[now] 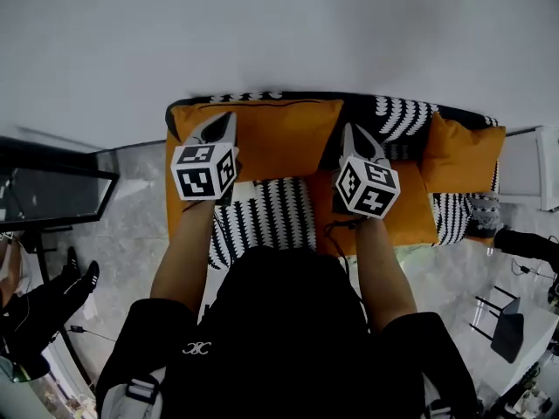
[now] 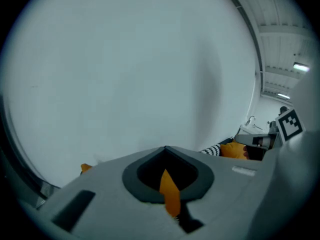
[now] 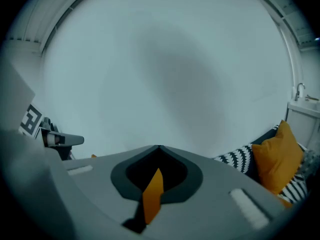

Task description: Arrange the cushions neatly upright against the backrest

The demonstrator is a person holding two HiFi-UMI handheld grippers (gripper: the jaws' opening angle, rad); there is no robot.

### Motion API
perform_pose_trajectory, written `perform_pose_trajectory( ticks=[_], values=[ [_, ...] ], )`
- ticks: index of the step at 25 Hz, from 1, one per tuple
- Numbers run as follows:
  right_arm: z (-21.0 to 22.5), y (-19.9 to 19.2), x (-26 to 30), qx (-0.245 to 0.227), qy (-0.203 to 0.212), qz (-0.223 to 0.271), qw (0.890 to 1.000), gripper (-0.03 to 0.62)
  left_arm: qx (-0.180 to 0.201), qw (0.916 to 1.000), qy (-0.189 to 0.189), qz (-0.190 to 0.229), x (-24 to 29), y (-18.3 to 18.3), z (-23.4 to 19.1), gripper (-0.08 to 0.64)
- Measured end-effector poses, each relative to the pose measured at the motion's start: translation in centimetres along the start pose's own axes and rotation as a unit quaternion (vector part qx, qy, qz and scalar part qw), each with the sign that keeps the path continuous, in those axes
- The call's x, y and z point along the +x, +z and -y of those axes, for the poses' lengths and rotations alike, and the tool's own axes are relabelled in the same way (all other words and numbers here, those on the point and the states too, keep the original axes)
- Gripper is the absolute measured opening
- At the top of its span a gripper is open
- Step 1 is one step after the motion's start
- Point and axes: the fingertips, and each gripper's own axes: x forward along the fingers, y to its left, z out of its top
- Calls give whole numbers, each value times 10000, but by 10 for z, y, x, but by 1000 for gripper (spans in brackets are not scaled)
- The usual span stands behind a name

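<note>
You can read no words or numbers; only a small white sign (image 1: 196, 348) sits on your black top (image 1: 288, 321).

Left gripper (image 2: 167, 149), jaws tight on a fold of orange cushion (image 2: 170, 194), pale wall (image 2: 125, 74) beyond.

You hold two grippers: the left gripper (image 1: 229, 116) and the right gripper (image 1: 348, 129). Two orange cushions show: the large orange cushion (image 1: 271, 138) and a smaller orange cushion (image 1: 463, 157). Black-and-white patterned cushions (image 1: 266, 216) show in three places; the exact count is unclear.
</note>
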Motion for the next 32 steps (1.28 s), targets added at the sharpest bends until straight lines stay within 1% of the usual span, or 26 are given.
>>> perform_pose_trajectory(
  ticks=[4,8,11,14,18,20,22,26,32],
  values=[
    [14,19,-45,107,-34,219,9997,6,230,9988,-402,131,-6,13,60,8],
    [42,33,-95,126,-320,541,9979,6,467,9939,-962,265,-5,21,128,8],
    [66,44,-136,122,-651,846,9942,6,670,9878,-1366,341,-5,26,181,8],
    [93,53,-171,84,-976,1064,9895,6,864,9798,-1750,447,-7,33,233,8],
    [127,62,-202,137,-1316,1303,9826,6,1109,9701,-2061,640,-15,49,291,8],
    [137,69,-211,191,-1405,1449,9792,6,1277,9653,-2127,811,-21,61,311,8],
    [140,72,-221,221,-1453,1503,9777,6,1360,9624,-2175,899,-33,67,326,8],
    [141,73,-234,214,-1494,1510,9769,6,1334,9619,-2225,857,-45,65,343,8],
    [140,76,-235,227,-1486,1479,9775,6,1418,9595,-2254,917,-51,66,351,8]
  ],
)
